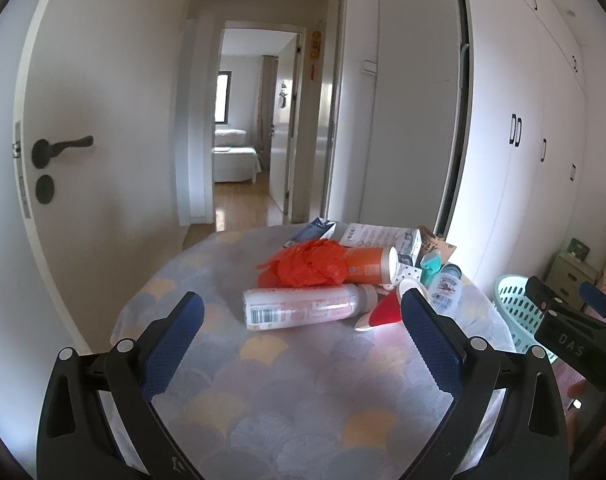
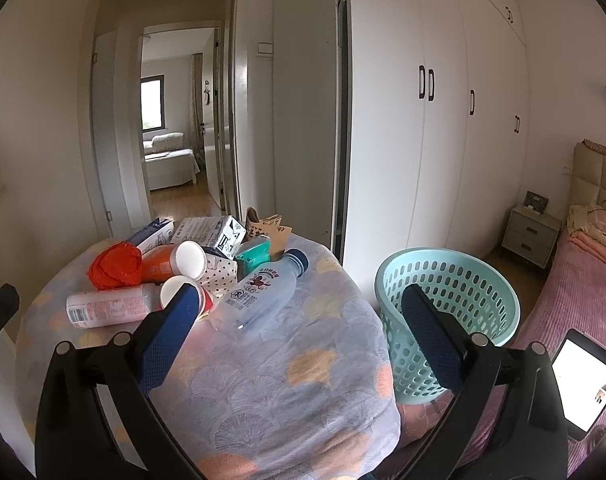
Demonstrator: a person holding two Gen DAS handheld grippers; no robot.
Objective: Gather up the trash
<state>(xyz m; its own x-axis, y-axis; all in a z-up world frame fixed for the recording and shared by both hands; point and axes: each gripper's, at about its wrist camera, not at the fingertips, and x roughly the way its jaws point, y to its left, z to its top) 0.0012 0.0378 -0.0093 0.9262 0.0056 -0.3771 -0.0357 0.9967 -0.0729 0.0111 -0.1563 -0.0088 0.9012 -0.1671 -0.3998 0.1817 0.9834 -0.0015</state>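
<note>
Holding both my left gripper (image 1: 303, 320) and right gripper (image 2: 299, 312) spread wide and empty, I risk nudging the clear bottle (image 2: 259, 296) off the table (image 2: 303, 380), missing the basket (image 2: 447, 312).

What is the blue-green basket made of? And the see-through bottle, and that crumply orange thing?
The basket looks like smooth moulded plastic: its teal wall is pierced by even rows of oval holes. The clear bottle also seems plastic, thin and glossy, since the tablecloth shows through it; its cap is dark blue. The orange bag is probably thin plastic film, bunched into fine, slightly shiny wrinkles.
</note>
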